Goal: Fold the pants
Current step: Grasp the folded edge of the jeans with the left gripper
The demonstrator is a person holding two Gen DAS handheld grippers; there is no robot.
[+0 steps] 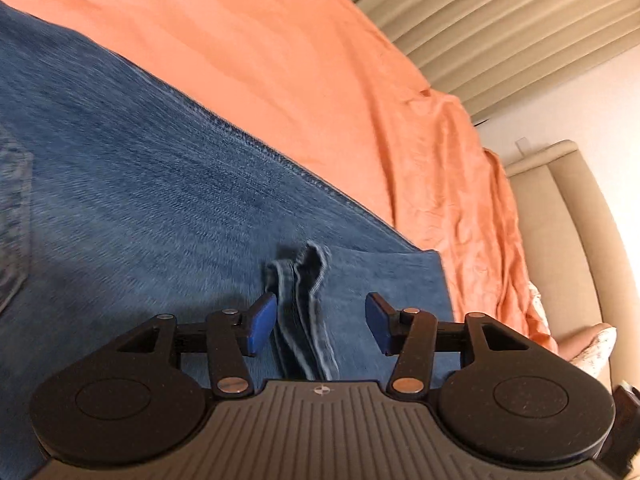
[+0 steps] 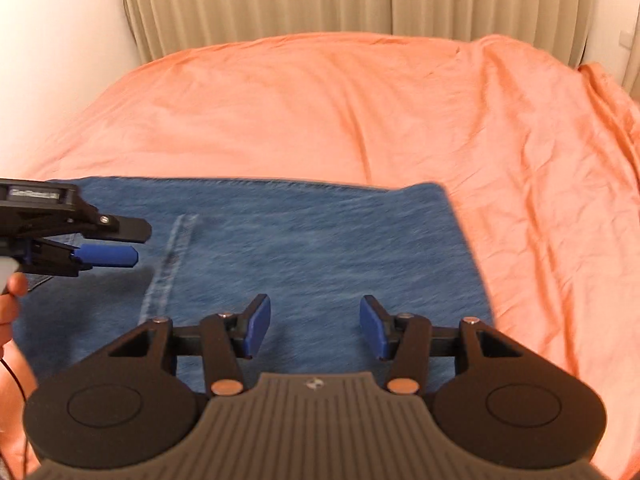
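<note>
Bare orange sheet (image 2: 320, 112) beyond jeans (image 2: 300, 240)

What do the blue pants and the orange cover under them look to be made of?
Pants: looks like denim, matte mid-blue, with a faded diagonal weave and stitched seams. Orange cover: thin, soft woven cloth, likely cotton, matte, falling in fine creases; exact fibre unclear.

Blue denim pants (image 2: 312, 248), folded flat into a rectangle. Lying on orange sheet (image 2: 320, 112). Hem edge bunched up on top.
</note>
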